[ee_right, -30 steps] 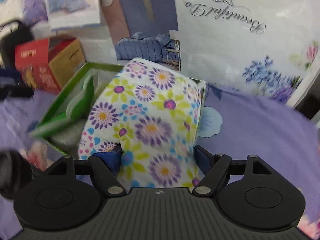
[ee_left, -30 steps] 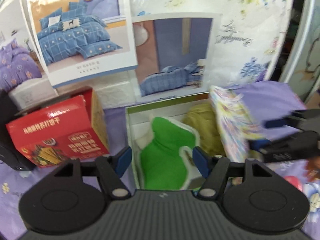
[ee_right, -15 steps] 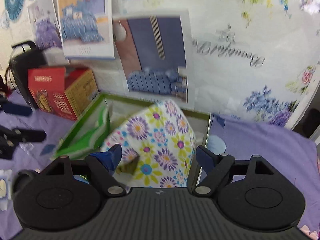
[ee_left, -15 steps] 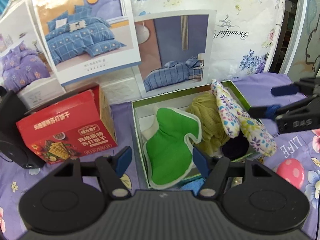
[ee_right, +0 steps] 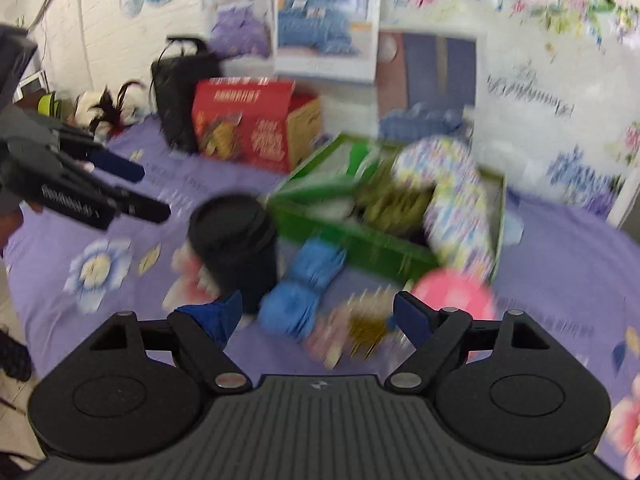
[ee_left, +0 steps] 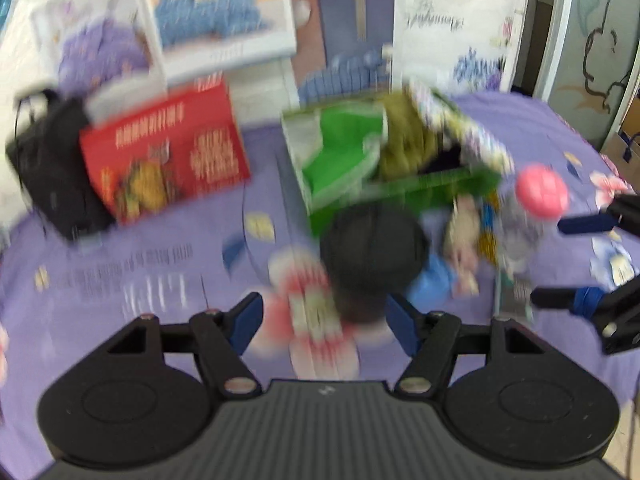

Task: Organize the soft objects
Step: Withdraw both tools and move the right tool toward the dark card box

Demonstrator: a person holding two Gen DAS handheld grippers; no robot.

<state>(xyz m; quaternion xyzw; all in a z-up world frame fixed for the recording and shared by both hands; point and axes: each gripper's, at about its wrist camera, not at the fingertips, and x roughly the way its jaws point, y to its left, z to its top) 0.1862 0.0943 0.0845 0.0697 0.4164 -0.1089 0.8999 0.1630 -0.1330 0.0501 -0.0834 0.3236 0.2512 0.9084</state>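
Left wrist view, blurred by motion: one green box (ee_left: 420, 196) sits toward the far edge of the bed, and it holds four soft things that can be counted: one green cloth (ee_left: 340, 152), one olive cloth (ee_left: 404, 144), one floral cloth (ee_left: 464, 132) draped over the right wall, and something dark (ee_left: 444, 160) beneath it. In front of the box lie one black cap (ee_left: 372, 252), one blue bundle (ee_right: 304, 292), one pink ball (ee_left: 542, 190) and a small pale, gold-flecked piece (ee_right: 360, 324) too smeared to name. The left gripper (ee_left: 324, 320) is spread, nothing between its fingers, above the cap. The right gripper (ee_right: 318, 316) also stands wide and empty over the blue bundle. One red carton (ee_left: 168, 156) and one black bag (ee_left: 52, 172) stand near the far left corner. The bed wears a purple flowered sheet (ee_left: 140, 280); bedding posters (ee_right: 324, 16) cover the white wall behind.
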